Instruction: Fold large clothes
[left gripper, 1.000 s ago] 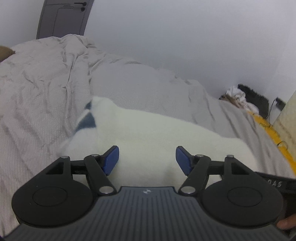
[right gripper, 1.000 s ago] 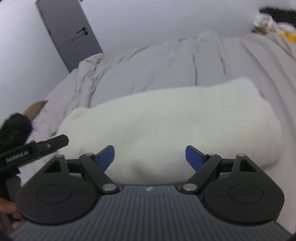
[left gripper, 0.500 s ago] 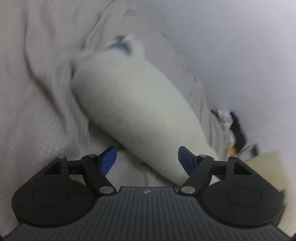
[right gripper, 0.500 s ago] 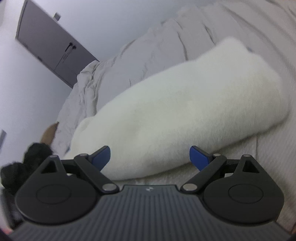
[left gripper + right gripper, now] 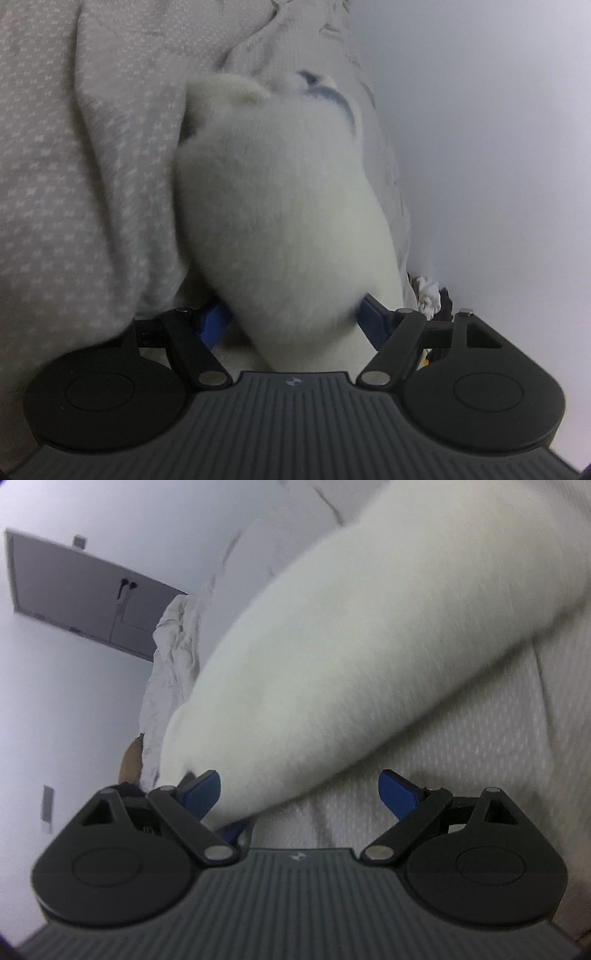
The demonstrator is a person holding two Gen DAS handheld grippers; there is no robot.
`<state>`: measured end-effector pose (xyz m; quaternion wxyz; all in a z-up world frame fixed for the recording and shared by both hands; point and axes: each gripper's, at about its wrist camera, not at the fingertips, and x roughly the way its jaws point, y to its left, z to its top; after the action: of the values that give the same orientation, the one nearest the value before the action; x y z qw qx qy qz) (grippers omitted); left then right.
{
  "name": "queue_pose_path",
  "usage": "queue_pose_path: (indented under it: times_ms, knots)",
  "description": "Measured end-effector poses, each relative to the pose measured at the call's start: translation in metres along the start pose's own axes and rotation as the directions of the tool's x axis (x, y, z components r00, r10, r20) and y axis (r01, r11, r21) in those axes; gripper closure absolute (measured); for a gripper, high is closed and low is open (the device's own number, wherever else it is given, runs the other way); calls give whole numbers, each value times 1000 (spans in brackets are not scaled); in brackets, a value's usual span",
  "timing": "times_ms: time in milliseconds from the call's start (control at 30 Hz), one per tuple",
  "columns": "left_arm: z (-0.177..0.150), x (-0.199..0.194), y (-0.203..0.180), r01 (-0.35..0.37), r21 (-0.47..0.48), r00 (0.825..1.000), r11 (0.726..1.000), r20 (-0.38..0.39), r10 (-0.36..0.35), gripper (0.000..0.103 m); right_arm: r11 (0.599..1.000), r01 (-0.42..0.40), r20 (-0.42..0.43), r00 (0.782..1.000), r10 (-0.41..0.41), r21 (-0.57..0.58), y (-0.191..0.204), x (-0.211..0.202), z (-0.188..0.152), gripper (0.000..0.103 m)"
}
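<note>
Bed cover (image 5: 85,177): one, pale grey with a small white pattern, creased; it fills the left half of the left wrist view and the lower right of the right wrist view (image 5: 480,746).
Wall (image 5: 480,147): plain and pale, taking the right side of the left wrist view and the left side of the right wrist view.
Fleece garment (image 5: 280,206): one, white and fluffy, folded into a thick roll lying on the bed cover; in the right wrist view (image 5: 369,627) it runs from upper right down to lower centre. Its near end reaches in between both pairs of fingers.
Dark trim (image 5: 332,98): one bluish-grey patch at the garment's far end, seen by the left wrist only.
Door (image 5: 88,594): one, grey with a dark handle, upper left of the right wrist view only.
Floor clutter (image 5: 430,295): a small white-and-dark heap at centre right, left wrist only.
Left gripper (image 5: 291,317): jaws spread wide, with the garment's end bulging between them; blurred, so contact with the blue pads cannot be told.
Right gripper (image 5: 299,790): jaws wide apart; fleece lies against the left pad, bare cover in front of the right pad.
Room: bare cover lies left of the garment in the left wrist view; the bed edge meets the wall on its right.
</note>
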<state>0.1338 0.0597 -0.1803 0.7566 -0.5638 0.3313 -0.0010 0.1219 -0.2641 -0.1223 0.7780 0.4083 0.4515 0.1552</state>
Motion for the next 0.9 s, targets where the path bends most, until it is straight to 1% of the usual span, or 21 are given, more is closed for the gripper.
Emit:
queue_pose_path:
  times_ms: [100, 200, 300, 367, 400, 433, 467, 500, 533, 600, 667, 700, 733, 800, 833, 867, 900]
  knots:
    - [0, 4, -1, -6, -17, 1000, 1000, 17, 6, 26, 997, -23, -12, 1000, 24, 74, -10, 5, 0, 9]
    - [0, 9, -4, -5, -25, 999, 1000, 43, 6, 29, 991, -46, 10, 999, 45, 123, -16, 10, 2, 9]
    - [1, 9, -10, 2, -12, 998, 1000, 62, -1, 34, 981, -79, 57, 996, 70, 175, -23, 12, 5, 9]
    - [3, 8, -12, -1, -3, 998, 1000, 64, 1, 39, 979, -84, 102, 993, 65, 188, -26, 11, 10, 9]
    - [0, 5, -11, 1, -2, 998, 1000, 64, 0, 40, 978, -77, 133, 990, 52, 195, -28, 9, 11, 9]
    - [-1, 4, -11, 2, -2, 998, 1000, 62, -1, 42, 976, -71, 166, 985, 36, 208, -30, 7, 13, 9]
    - [0, 3, -11, 1, 0, 998, 1000, 61, -1, 43, 970, -63, 225, 974, 9, 236, -34, 2, 13, 9]
    - [-1, 3, -11, 0, 2, 998, 1000, 60, 0, 43, 961, -53, 289, 957, -29, 271, -39, -5, 13, 9]
    - [-2, 2, -12, 1, 3, 998, 1000, 59, -1, 43, 953, -52, 325, 945, -50, 300, -44, -10, 14, 9]
    - [6, -1, -9, 3, 3, 998, 1000, 59, -3, 43, 933, -86, 369, 928, -53, 349, -54, -14, 17, 9]
    - [12, 3, -5, 3, 8, 998, 1000, 61, -3, 43, 920, -108, 393, 918, -53, 376, -60, -15, 20, 9]
    - [12, 2, -4, 4, 11, 998, 1000, 62, -5, 43, 918, -116, 402, 914, -50, 379, -60, -15, 21, 7]
    - [12, 2, -4, 7, 14, 998, 1000, 63, -8, 43, 920, -114, 403, 914, -50, 374, -60, -14, 23, 6]
    - [16, 7, -2, 22, 12, 998, 1000, 58, -23, 41, 930, -89, 389, 919, -61, 356, -56, -7, 29, 7]
    - [17, 9, -2, 29, 3, 998, 1000, 56, -29, 39, 933, -76, 380, 923, -68, 352, -56, -6, 28, 7]
    - [16, 9, 0, 39, -7, 998, 999, 52, -39, 33, 933, -73, 374, 925, -69, 352, -56, -3, 29, 7]
    - [16, 9, 1, 51, -16, 997, 999, 51, -50, 31, 930, -77, 380, 923, -70, 359, -56, -1, 30, 7]
